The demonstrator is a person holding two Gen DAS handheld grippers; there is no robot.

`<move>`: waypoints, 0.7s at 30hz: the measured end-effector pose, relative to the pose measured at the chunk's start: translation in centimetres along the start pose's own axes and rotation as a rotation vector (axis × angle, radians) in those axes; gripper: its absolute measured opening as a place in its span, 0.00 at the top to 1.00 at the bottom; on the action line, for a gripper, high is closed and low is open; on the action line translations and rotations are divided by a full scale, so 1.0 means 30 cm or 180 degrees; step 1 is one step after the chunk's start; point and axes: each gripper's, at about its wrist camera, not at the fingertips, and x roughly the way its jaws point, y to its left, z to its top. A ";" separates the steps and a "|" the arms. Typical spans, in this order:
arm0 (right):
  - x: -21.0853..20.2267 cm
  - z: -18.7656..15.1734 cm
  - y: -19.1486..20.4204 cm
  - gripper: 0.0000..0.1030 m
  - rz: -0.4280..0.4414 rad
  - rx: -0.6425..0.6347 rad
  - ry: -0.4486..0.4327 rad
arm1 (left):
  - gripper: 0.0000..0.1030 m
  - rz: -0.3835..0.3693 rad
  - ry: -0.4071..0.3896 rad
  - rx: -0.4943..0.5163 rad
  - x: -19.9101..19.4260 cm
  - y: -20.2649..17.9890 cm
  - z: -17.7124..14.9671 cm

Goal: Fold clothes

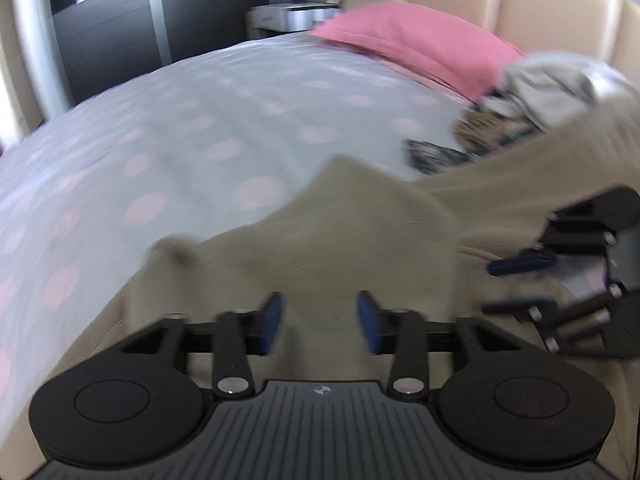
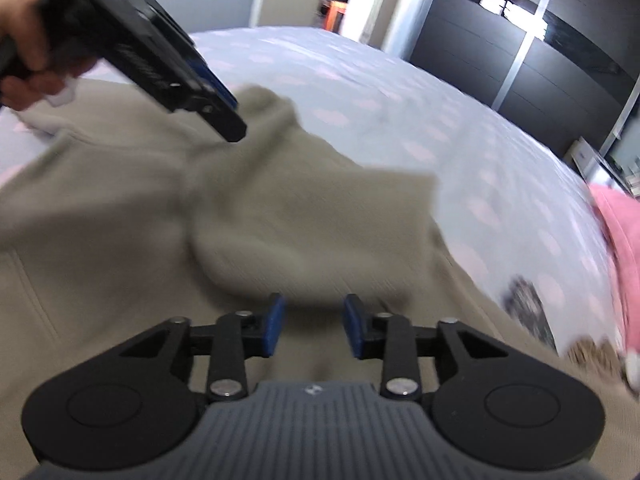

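Left wrist view: left gripper (image 1: 320,322) w/ jaws apart, nothing held, above beige garment (image 1: 320,248) lying on polka-dot bed (image 1: 180,128). Right gripper (image 1: 516,284) at right, also spread. Pink pillow (image 1: 420,48) and clothes pile (image 1: 552,88) farther back.

Right wrist view: right gripper (image 2: 314,326) open, empty, over garment's bunched fold. Left gripper (image 2: 224,116) held by hand (image 2: 28,64); blurred, can't tell its jaws here.

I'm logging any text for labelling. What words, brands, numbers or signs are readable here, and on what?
No readable words or numbers.
Left gripper: a small white star-like emblem on its grey ribbed body, no letters.
Right gripper: the same kind of emblem, blurred.
Beige garment: no tag or print visible.
Spotted bedsheet: only pink dots.
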 end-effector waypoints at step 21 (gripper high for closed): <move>-0.038 -0.174 -0.221 0.84 0.0247 0.0443 -0.0201 | 0.93 0.0491 0.0210 0.0851 0.193 -0.379 0.099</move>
